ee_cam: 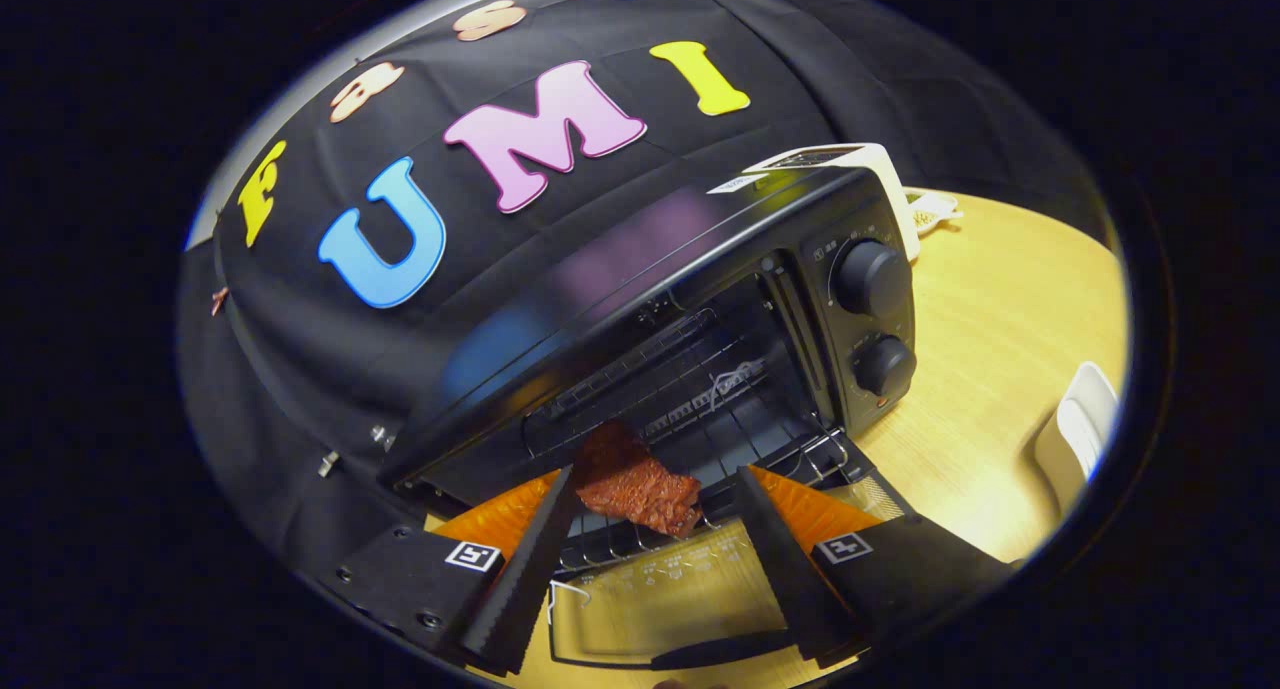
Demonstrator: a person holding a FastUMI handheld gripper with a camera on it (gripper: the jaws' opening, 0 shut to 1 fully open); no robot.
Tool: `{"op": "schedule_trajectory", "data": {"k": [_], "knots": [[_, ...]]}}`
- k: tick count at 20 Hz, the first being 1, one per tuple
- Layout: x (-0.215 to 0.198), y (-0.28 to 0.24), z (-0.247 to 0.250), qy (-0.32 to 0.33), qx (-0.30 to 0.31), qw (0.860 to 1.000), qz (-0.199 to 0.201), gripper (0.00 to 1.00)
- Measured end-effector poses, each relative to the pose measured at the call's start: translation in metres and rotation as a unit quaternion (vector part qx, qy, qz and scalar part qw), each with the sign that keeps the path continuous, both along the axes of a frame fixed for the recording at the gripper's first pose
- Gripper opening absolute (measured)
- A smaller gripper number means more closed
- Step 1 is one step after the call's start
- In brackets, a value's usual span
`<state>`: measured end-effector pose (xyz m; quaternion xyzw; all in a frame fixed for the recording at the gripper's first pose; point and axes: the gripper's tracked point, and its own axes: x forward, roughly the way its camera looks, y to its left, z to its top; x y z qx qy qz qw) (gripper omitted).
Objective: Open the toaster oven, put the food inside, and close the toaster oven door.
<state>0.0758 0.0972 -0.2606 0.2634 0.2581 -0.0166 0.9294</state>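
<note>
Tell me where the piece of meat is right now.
In the gripper view, the piece of meat lies on the wire rack at the open toaster oven mouth, just ahead of the open jaws, nearer the left one.

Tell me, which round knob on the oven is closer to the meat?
The lower knob. It sits under the upper knob on the oven, nearer the open door and the meat lying between the open gripper fingers.

No readable wording here. The toaster oven (700, 299) carries tiny print beside its 2 knobs (872, 279), too small to make out, and faint blurred markings on the glass door (690, 589). Square coded tags sit on the gripper (655, 489), fingers parted.
</note>
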Motion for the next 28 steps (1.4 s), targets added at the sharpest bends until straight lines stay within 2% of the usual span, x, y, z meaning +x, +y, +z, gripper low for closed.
{"op": "schedule_trajectory", "data": {"k": [5, 12, 18, 22, 25, 28], "knots": [[-0.048, 0.002, 0.006, 0.025, -0.102, 0.992, 0.069, 0.98], [-0.095, -0.007, 0.022, 0.048, -0.179, 0.977, 0.109, 0.98], [-0.131, -0.002, 0.001, 0.095, -0.191, 0.966, 0.144, 0.98], [-0.142, 0.003, -0.028, 0.133, -0.216, 0.956, 0.147, 0.99], [-0.149, 0.014, -0.051, 0.160, -0.232, 0.945, 0.167, 0.99], [-0.149, 0.025, -0.077, 0.188, -0.216, 0.944, 0.164, 0.99]]}}
